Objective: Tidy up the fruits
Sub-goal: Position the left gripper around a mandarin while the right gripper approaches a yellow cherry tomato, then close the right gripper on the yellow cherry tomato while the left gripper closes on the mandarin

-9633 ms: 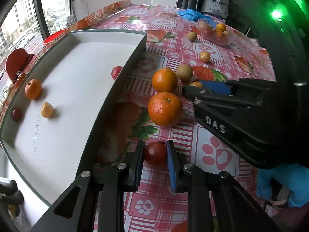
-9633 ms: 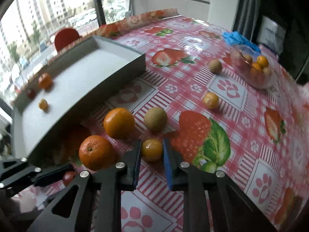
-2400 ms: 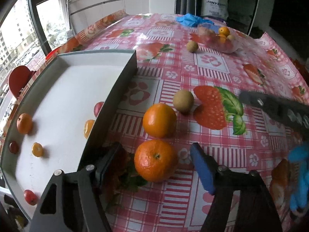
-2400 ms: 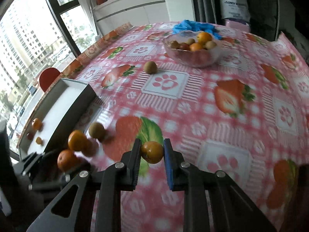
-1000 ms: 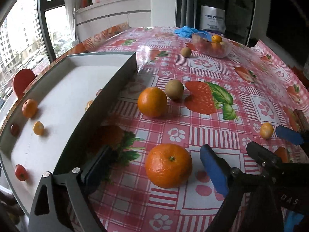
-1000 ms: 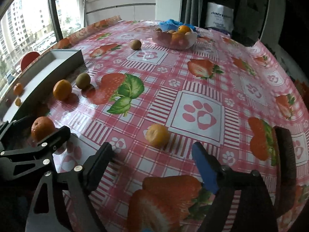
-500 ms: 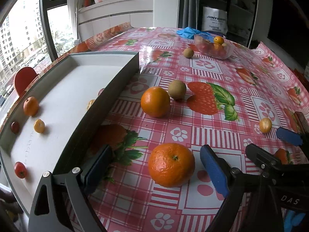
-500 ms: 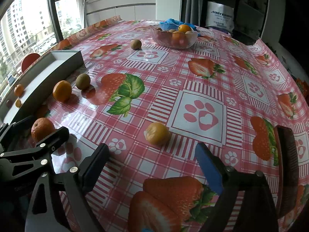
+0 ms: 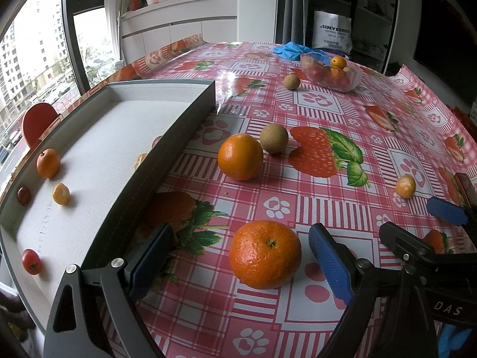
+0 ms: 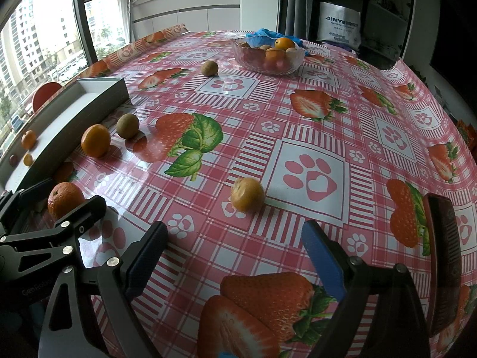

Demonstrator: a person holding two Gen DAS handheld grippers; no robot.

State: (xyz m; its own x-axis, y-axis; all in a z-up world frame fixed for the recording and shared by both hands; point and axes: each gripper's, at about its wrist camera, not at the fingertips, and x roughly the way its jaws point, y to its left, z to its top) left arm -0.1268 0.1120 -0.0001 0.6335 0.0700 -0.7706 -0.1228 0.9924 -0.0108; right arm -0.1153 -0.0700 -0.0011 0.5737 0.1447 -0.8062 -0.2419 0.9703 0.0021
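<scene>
Left gripper [image 9: 238, 264] jaws released around the large round orange [image 9: 264, 254], lower centre; right gripper [image 10: 234, 256] released — small yellowish fruit [image 10: 247, 194], perhaps a kumquat, lies just beyond.

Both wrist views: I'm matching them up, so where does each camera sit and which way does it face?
Left wrist: on the left gripper, looking down at a big orange beside the tray; own open fingers show.
Right wrist: on the right gripper, facing a small yellow fruit; own open fingers show.
Shared: both fruits, the tray, the glass bowl.
</scene>
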